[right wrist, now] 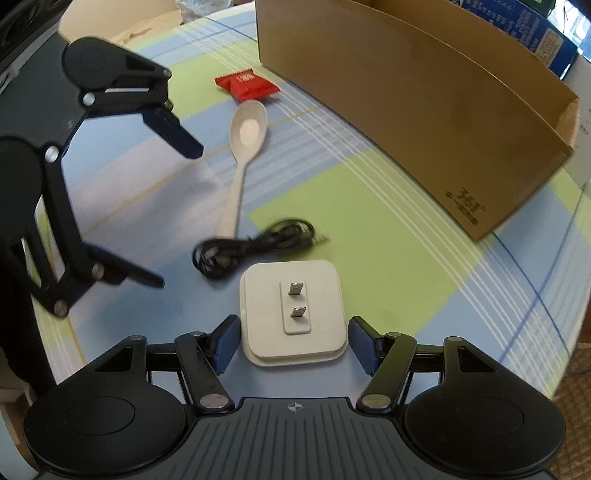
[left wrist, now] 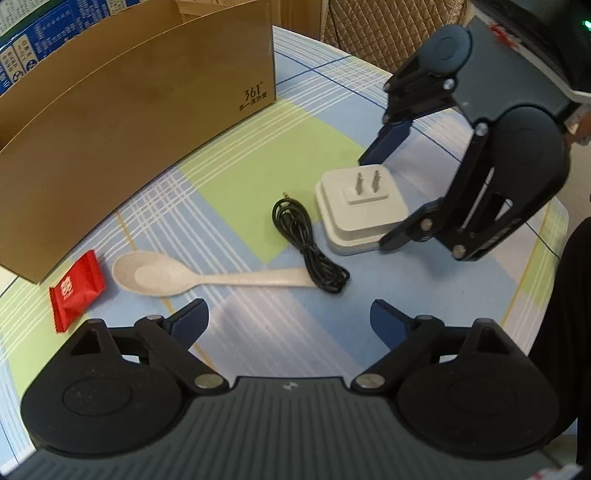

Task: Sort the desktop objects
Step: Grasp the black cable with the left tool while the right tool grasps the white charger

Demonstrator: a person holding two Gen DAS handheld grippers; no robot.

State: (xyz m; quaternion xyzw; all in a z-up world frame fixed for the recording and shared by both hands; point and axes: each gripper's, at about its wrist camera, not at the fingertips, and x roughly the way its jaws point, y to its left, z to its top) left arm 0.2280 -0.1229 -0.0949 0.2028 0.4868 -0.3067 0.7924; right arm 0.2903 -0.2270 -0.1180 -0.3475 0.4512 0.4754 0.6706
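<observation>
A white plug adapter (right wrist: 293,314) lies prongs-up on the plaid tablecloth. It sits between the blue pads of my right gripper (right wrist: 293,343), which straddles it from both sides; thin gaps still show, so the pads are not pressing. In the left wrist view the same right gripper (left wrist: 373,203) stands over the adapter (left wrist: 360,206). My left gripper (left wrist: 288,321) is open and empty. Just ahead of it lie a beige spoon (left wrist: 166,275) and a coiled black cable (left wrist: 310,247) that crosses the spoon's handle end. A red snack packet (left wrist: 75,291) lies at the left.
A long open cardboard box (left wrist: 129,129) stands along the far side of the table, with a blue printed carton (left wrist: 22,48) behind it. The round table's edge (left wrist: 550,258) curves at the right, by a dark sleeve. A quilted chair back (left wrist: 388,29) stands beyond.
</observation>
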